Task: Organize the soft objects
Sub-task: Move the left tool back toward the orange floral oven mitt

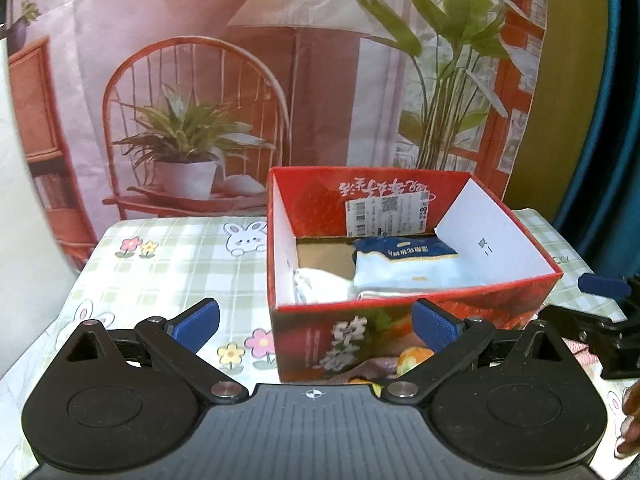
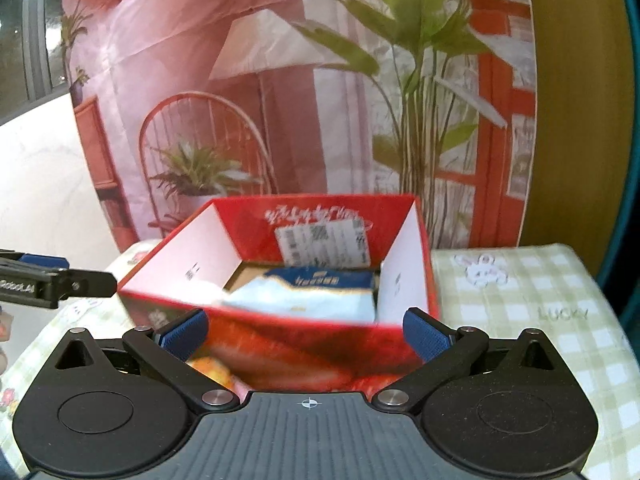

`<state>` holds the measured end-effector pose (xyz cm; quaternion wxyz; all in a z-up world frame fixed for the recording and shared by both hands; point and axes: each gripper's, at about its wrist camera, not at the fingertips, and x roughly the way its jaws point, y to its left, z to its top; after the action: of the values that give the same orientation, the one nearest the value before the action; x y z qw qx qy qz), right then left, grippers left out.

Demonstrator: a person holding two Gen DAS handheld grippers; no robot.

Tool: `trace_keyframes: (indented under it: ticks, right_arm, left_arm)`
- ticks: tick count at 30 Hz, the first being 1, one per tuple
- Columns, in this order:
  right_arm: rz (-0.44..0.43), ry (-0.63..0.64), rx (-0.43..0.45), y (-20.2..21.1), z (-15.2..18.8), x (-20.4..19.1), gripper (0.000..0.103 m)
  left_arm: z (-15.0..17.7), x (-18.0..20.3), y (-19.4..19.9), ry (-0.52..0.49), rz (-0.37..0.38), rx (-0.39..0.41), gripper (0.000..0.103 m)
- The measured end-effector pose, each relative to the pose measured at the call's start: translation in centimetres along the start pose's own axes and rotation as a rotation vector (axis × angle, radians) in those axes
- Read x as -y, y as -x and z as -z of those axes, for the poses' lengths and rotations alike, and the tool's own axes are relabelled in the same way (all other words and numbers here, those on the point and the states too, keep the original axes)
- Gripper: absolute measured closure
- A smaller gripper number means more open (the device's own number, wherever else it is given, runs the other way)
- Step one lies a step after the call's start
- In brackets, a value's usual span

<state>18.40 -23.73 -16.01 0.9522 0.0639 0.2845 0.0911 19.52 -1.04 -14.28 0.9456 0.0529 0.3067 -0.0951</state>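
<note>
Two views show one red box. From the left wrist, the left gripper (image 1: 315, 328) stands released, nothing between its blue pads. Before it the red box (image 1: 400, 320) sits on the checked tablecloth (image 1: 180, 272); inside lie a blue-white soft pack (image 1: 404, 264) and a white cloth (image 1: 320, 284). The right gripper (image 1: 600, 292) shows at the edge.

From the right wrist (blurred), the right gripper (image 2: 306, 332) is released too, the box (image 2: 280, 332) just ahead with the pack (image 2: 312, 292) inside.
</note>
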Motion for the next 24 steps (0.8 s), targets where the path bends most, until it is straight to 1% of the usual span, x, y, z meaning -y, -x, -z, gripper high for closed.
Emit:
trace_keyframes:
  ticks: [4, 8, 12, 16, 19, 21, 24]
  right_arm:
    - [-0.020, 0.001, -0.010, 0.8, 1.3, -0.5, 0.000]
    - [-0.041, -0.016, -0.058, 1.1, 2.5, -0.6, 0.000]
    - [-0.044, -0.013, -0.092, 1.4, 3.9, -0.9, 0.000]
    - [-0.063, 0.025, -0.148, 1.5, 5.3, -1.7, 0.000]
    - [-0.048, 0.035, -0.183, 1.4, 6.2, -2.0, 0.000]
    - [-0.060, 0.009, -0.211, 1.2, 6.7, -2.0, 0.000]
    - [-0.067, -0.001, -0.237, 0.9, 7.1, -1.9, 0.000]
  left_arm:
    - [1.3, 0.0, 0.8, -0.001, 0.000, 0.000, 0.000]
    - [2.9, -0.2, 1.2, 0.004, -0.020, -0.028, 0.000]
    - [4.2, -0.8, 1.6, 0.027, -0.028, -0.029, 0.000]
    - [5.1, -0.7, 1.4, -0.007, -0.054, -0.058, 0.000]
    - [5.4, -0.9, 1.4, 0.003, -0.011, -0.066, 0.000]
    - [5.5, -0.8, 1.3, 0.013, 0.012, -0.069, 0.001]
    - [5.7, -0.4, 1.0, 0.000, 0.018, -0.080, 0.005]
